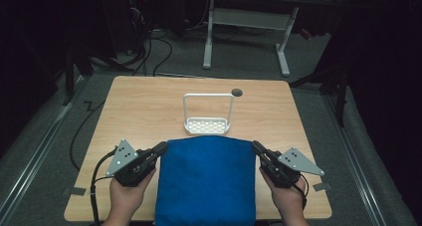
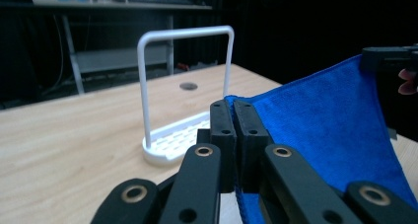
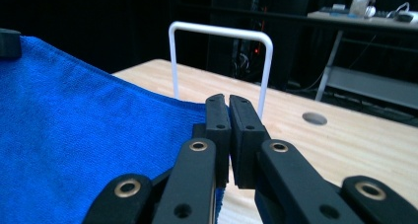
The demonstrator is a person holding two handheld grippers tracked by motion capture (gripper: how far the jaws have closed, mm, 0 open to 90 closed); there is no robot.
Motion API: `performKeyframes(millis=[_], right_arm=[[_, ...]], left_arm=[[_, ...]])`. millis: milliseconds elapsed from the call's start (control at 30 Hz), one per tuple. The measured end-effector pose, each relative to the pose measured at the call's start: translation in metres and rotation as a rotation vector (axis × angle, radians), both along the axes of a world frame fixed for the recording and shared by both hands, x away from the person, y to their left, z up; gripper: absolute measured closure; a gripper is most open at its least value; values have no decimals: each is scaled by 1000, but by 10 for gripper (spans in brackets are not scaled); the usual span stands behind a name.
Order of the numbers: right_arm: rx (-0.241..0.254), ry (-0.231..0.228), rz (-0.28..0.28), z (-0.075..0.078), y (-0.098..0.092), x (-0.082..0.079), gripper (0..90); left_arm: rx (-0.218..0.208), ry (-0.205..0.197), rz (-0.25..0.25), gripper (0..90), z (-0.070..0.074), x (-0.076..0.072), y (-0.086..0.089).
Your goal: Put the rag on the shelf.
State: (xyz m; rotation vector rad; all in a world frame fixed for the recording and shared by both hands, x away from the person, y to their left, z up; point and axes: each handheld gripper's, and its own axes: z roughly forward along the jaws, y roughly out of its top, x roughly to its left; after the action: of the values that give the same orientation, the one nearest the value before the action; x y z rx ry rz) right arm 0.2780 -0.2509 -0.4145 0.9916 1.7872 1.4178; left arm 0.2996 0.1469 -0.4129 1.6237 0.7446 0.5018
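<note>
I cannot see the near end of the blue cloth [image 1: 205, 181]; it runs off the near edge of the high view, and so do my arms. The room behind the table is so dark that I can hardly make out what is back there.

The cloth is bright blue and fuzzy. It is pulled flat between my two claws, over the near middle of the table. My left claw [image 1: 160, 148] is pinched tight on the far left corner. My right claw [image 1: 255, 146] is pinched tight on the far right corner.

The wooden table [image 1: 144, 101] is pale, with a small round hole [image 1: 237, 92] near its far side. A white rack [image 1: 207, 115] with a tall wire loop stands just past the cloth. Grey floor and cables lie around the table, and a desk with white legs [image 1: 246, 29] stands far back.
</note>
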Motion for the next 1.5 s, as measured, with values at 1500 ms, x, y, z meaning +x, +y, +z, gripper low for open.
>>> performKeyframes(millis=[1500], right_arm=[[37,-221,15,93,19,11,883]], left_arm=[[-83,-203,18,886,77,10,16]])
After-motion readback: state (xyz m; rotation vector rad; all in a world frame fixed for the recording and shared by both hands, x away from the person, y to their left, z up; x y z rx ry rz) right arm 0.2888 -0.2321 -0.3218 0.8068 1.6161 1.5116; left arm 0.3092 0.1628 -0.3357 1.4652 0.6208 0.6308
